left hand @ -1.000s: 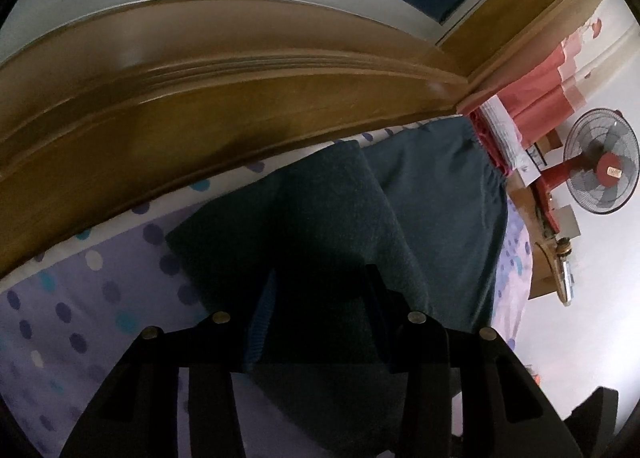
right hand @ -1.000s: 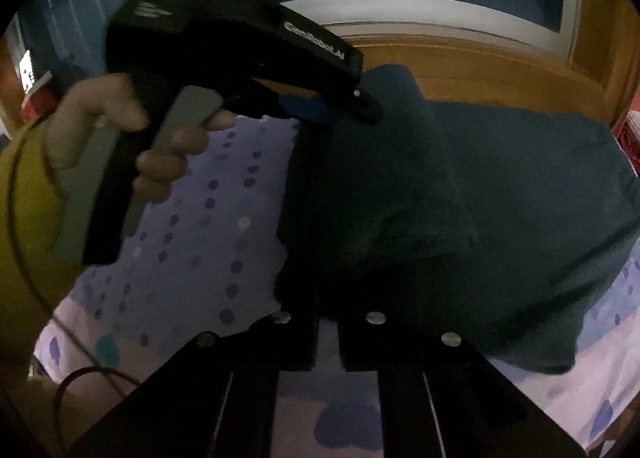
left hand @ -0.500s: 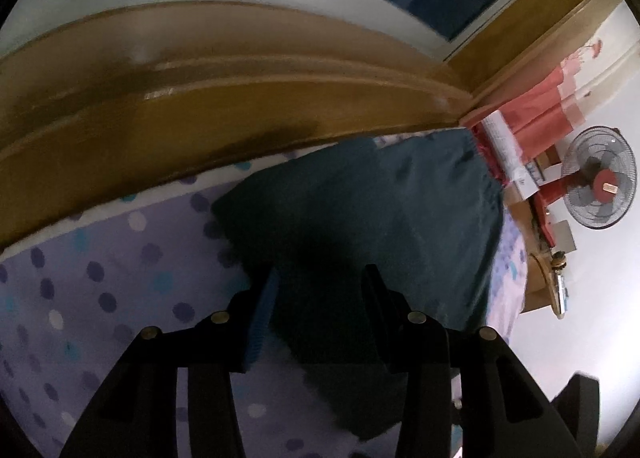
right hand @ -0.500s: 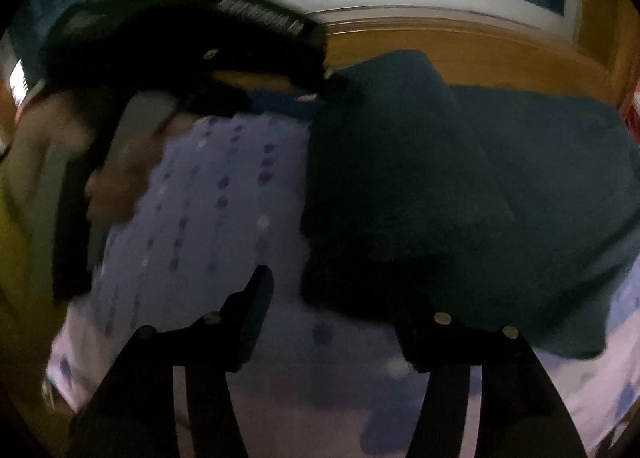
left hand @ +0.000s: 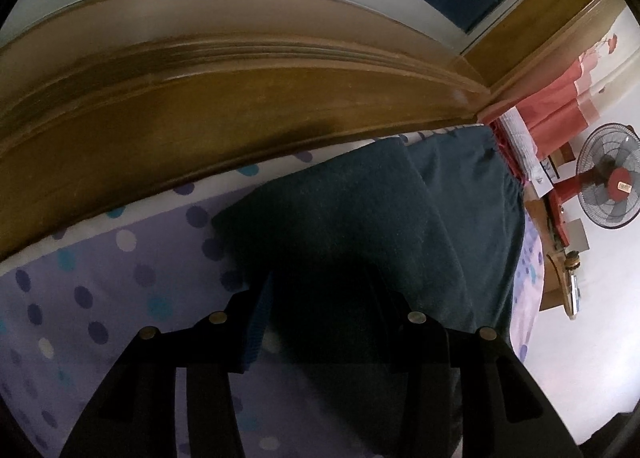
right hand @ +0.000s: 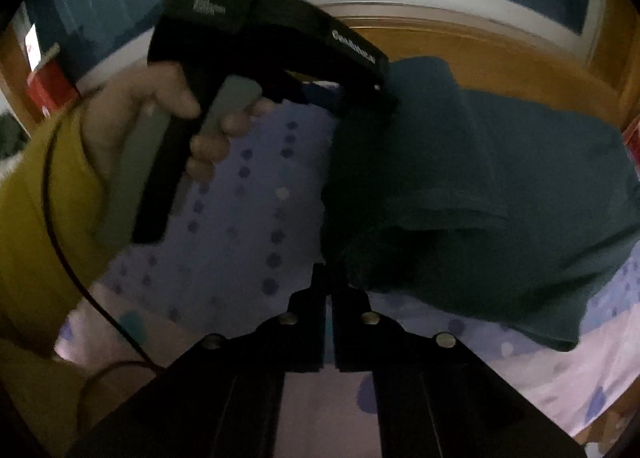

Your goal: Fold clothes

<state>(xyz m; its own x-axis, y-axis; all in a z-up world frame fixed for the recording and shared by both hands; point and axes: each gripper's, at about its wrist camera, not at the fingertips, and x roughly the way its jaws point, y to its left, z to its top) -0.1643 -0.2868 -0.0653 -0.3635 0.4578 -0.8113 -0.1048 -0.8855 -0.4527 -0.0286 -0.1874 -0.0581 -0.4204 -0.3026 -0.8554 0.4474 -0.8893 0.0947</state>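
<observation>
From my left wrist view, the left tongs (left hand: 320, 322) stand wide open with the dark teal garment (left hand: 360, 226) running between the fingers; I cannot tell whether either pad touches the cloth, because that patch is in deep shadow. The garment lies on the dotted bedsheet (left hand: 100, 290), close under the wooden headboard (left hand: 200, 118), with one flap already laid over the rest. I judge at least one fold done and more to go. A fan (left hand: 610, 182) stands off at the side.

From my right wrist view, the right tongs (right hand: 329, 298) are closed to a thin slit right at the garment's (right hand: 500, 198) near edge; whether they pinch fabric I cannot make out. The left tongs' (right hand: 376, 102) tips reach the far edge of the cloth, held by the left hand (right hand: 160, 118). The garment's shape under the flap is hidden, so the remaining folds are a guess.
</observation>
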